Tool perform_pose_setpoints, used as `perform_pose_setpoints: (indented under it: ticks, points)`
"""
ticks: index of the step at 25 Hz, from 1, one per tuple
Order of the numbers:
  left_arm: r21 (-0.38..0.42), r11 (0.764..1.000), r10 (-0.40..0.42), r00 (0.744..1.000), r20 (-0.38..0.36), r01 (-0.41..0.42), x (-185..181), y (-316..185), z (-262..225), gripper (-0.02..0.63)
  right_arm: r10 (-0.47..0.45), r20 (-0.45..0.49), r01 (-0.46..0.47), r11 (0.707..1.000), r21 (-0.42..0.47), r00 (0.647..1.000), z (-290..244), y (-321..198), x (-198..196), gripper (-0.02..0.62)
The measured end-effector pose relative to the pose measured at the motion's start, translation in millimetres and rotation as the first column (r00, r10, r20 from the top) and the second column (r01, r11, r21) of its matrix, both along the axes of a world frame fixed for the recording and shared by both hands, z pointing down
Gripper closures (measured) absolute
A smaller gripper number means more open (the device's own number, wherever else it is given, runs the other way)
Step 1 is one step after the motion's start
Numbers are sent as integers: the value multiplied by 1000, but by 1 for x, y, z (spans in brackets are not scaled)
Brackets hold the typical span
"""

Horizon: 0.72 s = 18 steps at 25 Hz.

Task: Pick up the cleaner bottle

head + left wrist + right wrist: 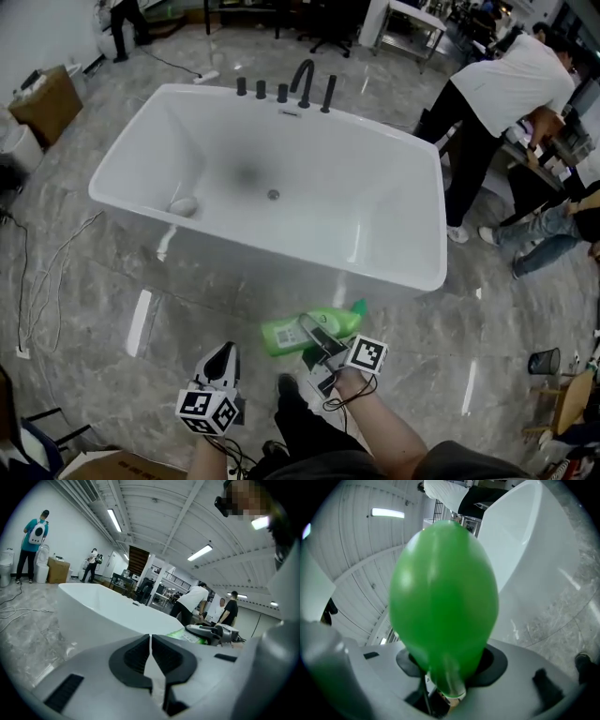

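Observation:
The green cleaner bottle [298,330] lies level in the air in front of the white bathtub [122,178], cap end [357,307] to the right. My right gripper [321,336] is shut on its middle, over the label. In the right gripper view the green bottle [443,592] fills the space between the jaws and hides the pads. My left gripper [223,356] hangs to the left of the bottle, apart from it, shut with nothing in it. In the left gripper view its pads [136,656] meet, and the bottle [185,635] shows at the right.
The bathtub has black taps [302,82] on its far rim and a small pale object [184,206] inside. A person [497,94] bends over at the right. A cardboard box [45,101] and floor cables [37,281] are on the left, a black bin [544,361] at the right.

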<state>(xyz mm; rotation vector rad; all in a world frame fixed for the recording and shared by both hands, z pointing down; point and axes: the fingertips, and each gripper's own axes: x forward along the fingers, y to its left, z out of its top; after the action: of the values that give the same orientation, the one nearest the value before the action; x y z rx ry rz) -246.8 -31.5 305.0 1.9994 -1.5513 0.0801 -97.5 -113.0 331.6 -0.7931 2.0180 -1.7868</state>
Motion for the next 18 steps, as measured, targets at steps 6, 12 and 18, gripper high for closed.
perform_pose_setpoints:
  ticks: [6,12,18]
  points:
    - [55,996,-63,998,-10,64,-17,76,-38,580,-51,-10,51,999,17,999,-37,58,-22,400]
    - [92,992,-90,996,12,89,-27,162,-70,580,-90,-9,91,995,33,996,-70,134,-34,400]
    - [104,989,-105,994,32,101,-38,241,-92,580,-119,-16,120,993,14,993,-84,208,-50,400]
